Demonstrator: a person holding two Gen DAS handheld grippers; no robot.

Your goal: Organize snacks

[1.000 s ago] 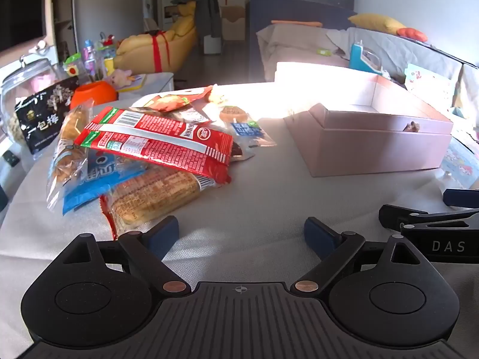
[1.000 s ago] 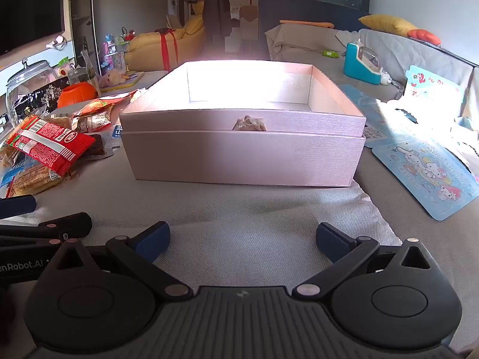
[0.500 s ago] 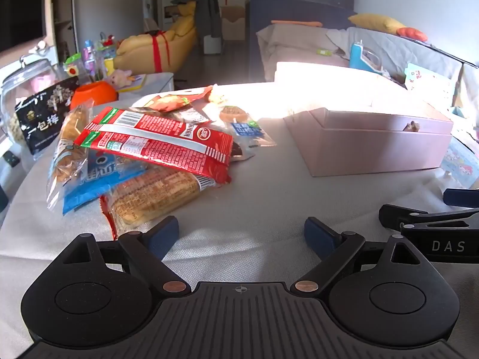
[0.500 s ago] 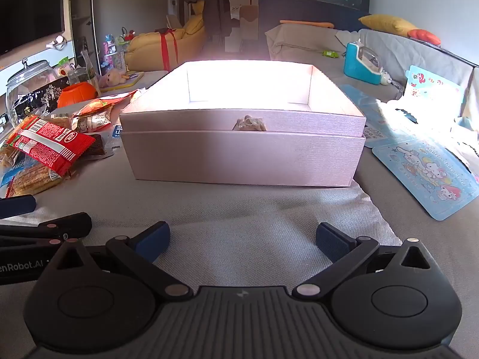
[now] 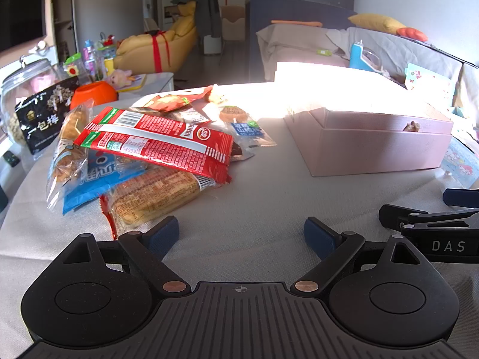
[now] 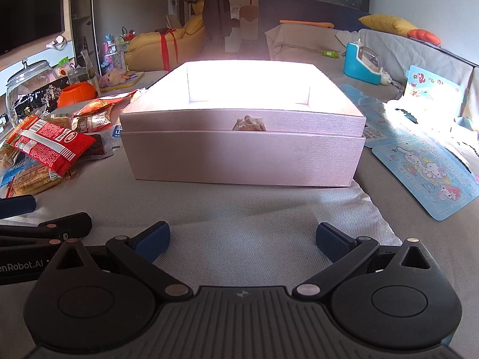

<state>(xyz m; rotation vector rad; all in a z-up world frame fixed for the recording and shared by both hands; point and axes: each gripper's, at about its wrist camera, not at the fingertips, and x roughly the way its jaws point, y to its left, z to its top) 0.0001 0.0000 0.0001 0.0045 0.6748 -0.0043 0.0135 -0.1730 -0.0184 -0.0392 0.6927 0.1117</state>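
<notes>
A: Where do the tongs stand?

B: The left tongs [image 5: 241, 233] are spread wide with nothing between the blue pads, low over the grey cloth-covered surface [image 5: 254, 203]. The right tongs [image 6: 242, 236] are released too, their pads apart over bare cloth. Each pair shows at the edge of the other's view, side by side.

A: And the snacks?

B: They lie in a heap ahead and to the left of the left tongs. Closest is a clear cracker packet [image 5: 152, 194], its near end just beside the left pad [image 5: 163, 233]. A red wrapper [image 5: 161, 143] lies on top of it, with a blue packet [image 5: 92, 179] underneath to the left. Behind these are a small blue-labelled sachet [image 5: 247, 128] and an orange-red packet [image 5: 169, 103].

A: The box?

B: The pink box [image 6: 244, 155] sits straight ahead of the right tongs, open at the top, its inside washed out by sunlight. A small knot-like clasp [image 6: 248, 124] marks the front edge. The heap lies to its left, apart from it.

A: Anything beyond?

B: A glass jar [image 5: 21, 95] and an orange tub [image 5: 92, 94] at the far left, and cartoon sticker sheets [image 6: 428, 173] to the right of the box.
</notes>
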